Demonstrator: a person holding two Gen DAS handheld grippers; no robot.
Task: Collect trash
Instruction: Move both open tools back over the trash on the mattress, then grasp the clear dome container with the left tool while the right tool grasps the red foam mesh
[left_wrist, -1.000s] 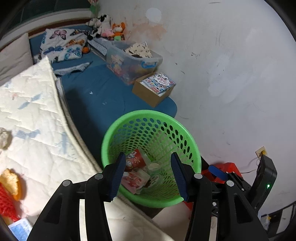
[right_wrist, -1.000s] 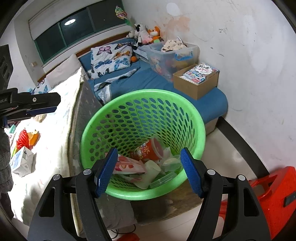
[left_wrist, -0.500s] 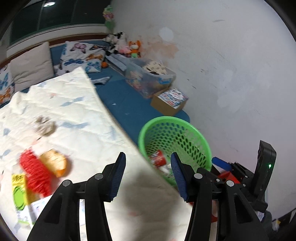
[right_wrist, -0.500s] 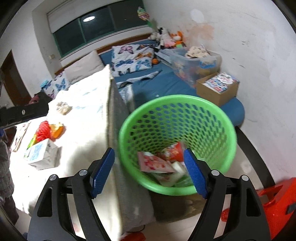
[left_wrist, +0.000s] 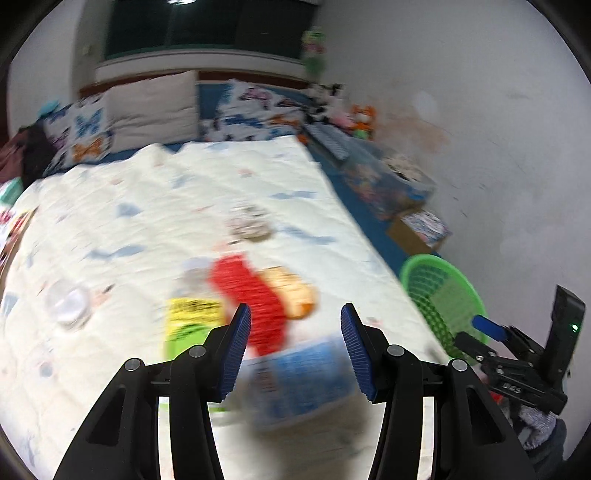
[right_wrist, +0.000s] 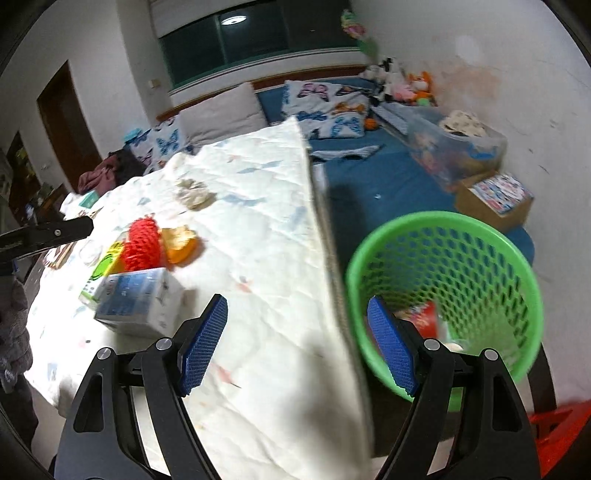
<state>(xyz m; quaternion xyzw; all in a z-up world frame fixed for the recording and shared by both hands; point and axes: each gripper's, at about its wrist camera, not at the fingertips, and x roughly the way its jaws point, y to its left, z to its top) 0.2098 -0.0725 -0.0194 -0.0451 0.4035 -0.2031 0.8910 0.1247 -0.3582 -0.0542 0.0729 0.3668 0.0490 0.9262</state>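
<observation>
Green perforated plastic basket (right_wrist: 480, 236) beside quilted white bedspread (right_wrist: 258, 206).

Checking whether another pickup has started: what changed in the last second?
Both views swung from the green basket to the quilt with its litter. Left hand-held gripper now hangs open over the blue-white carton; right hand-held gripper opened wider, empty. Litter unmoved.

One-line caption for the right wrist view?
Open right gripper over white quilt, green mesh basket beside, blue-white carton waiting.

White scuffed wall (right_wrist: 535, 74), dark window (right_wrist: 255, 44), blue bed (right_wrist: 388, 177)
</observation>
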